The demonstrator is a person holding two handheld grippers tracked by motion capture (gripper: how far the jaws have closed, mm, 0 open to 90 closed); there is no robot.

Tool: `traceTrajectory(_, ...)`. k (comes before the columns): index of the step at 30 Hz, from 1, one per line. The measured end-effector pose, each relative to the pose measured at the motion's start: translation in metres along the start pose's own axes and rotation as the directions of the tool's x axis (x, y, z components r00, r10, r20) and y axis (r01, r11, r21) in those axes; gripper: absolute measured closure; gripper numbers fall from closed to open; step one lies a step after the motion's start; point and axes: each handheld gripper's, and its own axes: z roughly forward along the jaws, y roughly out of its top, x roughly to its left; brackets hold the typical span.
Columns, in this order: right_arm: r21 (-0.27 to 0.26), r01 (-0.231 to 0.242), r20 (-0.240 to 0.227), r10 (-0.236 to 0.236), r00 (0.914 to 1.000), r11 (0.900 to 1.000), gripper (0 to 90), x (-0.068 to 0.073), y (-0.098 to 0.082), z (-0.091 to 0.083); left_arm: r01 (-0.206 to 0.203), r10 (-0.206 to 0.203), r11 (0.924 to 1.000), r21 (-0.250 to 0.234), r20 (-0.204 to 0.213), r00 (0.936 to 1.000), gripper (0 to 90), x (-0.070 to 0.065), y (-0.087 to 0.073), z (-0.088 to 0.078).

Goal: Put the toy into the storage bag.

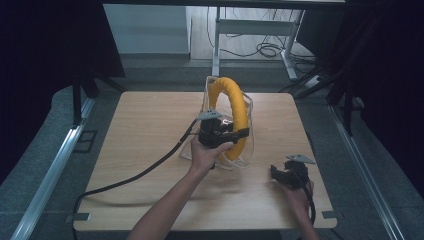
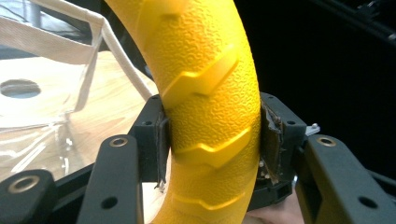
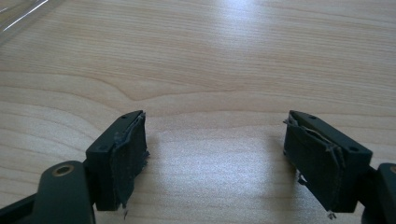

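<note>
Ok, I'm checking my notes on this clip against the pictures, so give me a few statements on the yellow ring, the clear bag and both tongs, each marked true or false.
1. The left tongs are shut on the yellow ring. True.
2. The right tongs hold a corner of the clear bag. False: they are open, holding nothing, over the wooden table.
3. The yellow ring lies flat on the table. False: it stands upright at the clear bag.
4. The ring's surface has raised chevron ridges. True.
</note>
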Motion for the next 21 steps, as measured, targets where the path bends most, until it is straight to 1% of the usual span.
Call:
traceTrajectory(1, 0.0, 0.0, 0.0, 0.0, 1.0, 1.0, 21.4, 0.0, 0.0, 0.0, -0.011, 0.011, 0.9999, 0.003, -0.004, 0.9999, 49.5, -0.0004, 0.0, -0.0002)
traceTrajectory(5, 0.0, 0.0, 0.0, 0.0, 1.0, 1.0, 21.4, 0.0, 0.0, 0.0, -0.013, 0.013, 0.9999, 0.003, -0.006, 0.9999, 49.3, -0.0006, -0.0008, -0.0001)
traceTrajectory(9, 0.0, -0.002, 0.001, 0.002, 1.0, 1.0, 21.4, 0.0002, 0.0, 0.0, -0.019, 0.019, 0.9997, 0.014, -0.002, 0.9998, 48.8, -0.0003, -0.0009, 0.0014)
traceTrajectory(11, 0.0, -0.002, 0.001, 0.002, 1.0, 1.0, 21.4, 0.0002, 0.0, 0.0001, -0.026, 0.026, 0.9996, 0.013, -0.008, 0.9996, 48.2, -0.0004, -0.0006, 0.0015)
traceTrajectory(13, 0.001, -0.002, 0.001, 0.002, 1.0, 1.0, 21.4, 0.0001, 0.0, 0.0, -0.043, 0.043, 0.999, 0.01, -0.02, 0.9989, 46.7, -0.0011, 0.0002, 0.0006)
traceTrajectory(15, 0.0, 0.001, -0.001, -0.001, 1.0, 1.0, 21.4, -0.0001, 0.0, 0.0, -0.04, 0.041, 0.999, 0.02, -0.023, 0.9989, 42.4, 0.0002, 0.0017, -0.0002)
traceTrajectory(18, -0.001, 0.001, 0.001, -0.001, 1.0, 1.0, 21.3, 0.0, 0.0, 0.0002, -0.022, 0.023, 0.999, 0.039, -0.021, 0.9995, 30.6, 0.0039, 0.0035, -0.0008)
traceTrajectory(21, 0.0, 0.001, 0.0, -0.001, 1.0, 1.0, 21.3, -0.0001, 0.0001, 0.0003, -0.044, 0.046, 0.9983, 0.037, -0.029, 0.9985, 29.5, 0.0026, 0.0042, -0.0028)
